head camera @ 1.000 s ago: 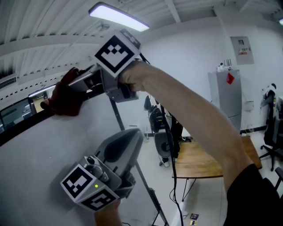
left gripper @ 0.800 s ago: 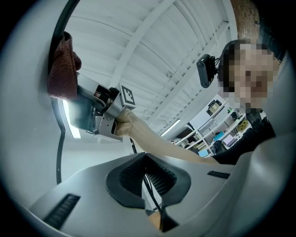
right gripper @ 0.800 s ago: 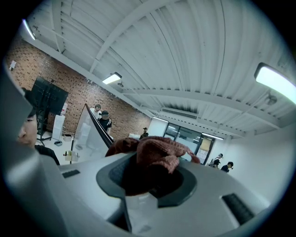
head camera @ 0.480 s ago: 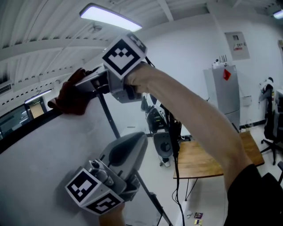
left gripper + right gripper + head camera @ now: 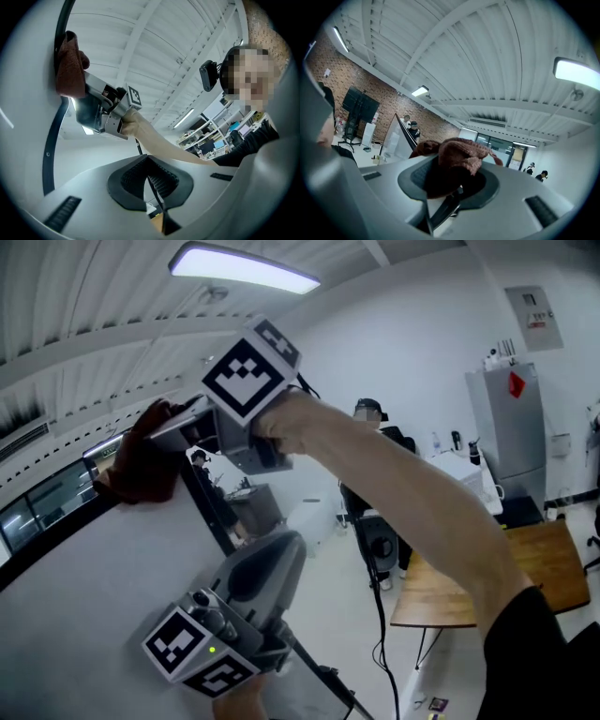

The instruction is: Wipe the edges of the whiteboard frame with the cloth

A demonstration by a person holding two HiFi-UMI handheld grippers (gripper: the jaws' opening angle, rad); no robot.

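Cloth (image 5: 141, 463) at ten o'clock, red, clenched in right gripper (image 5: 167, 432), pressed against whiteboard frame (image 5: 212, 510) corner, left gripper (image 5: 267, 563) at six o'clock, jaws closed, empty.

Bright, even overhead light from long white rectangular ceiling light panel (image 5: 246, 268), panel blown out. Gripper views: heavy fisheye, dark vignette at corners. Foreground soft, bg sharp.

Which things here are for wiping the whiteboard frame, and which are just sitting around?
For the job:
cloth
right gripper, shut on the cloth
whiteboard frame

Just sitting around:
left gripper, shut and empty
wooden table
grey cabinet
ceiling light
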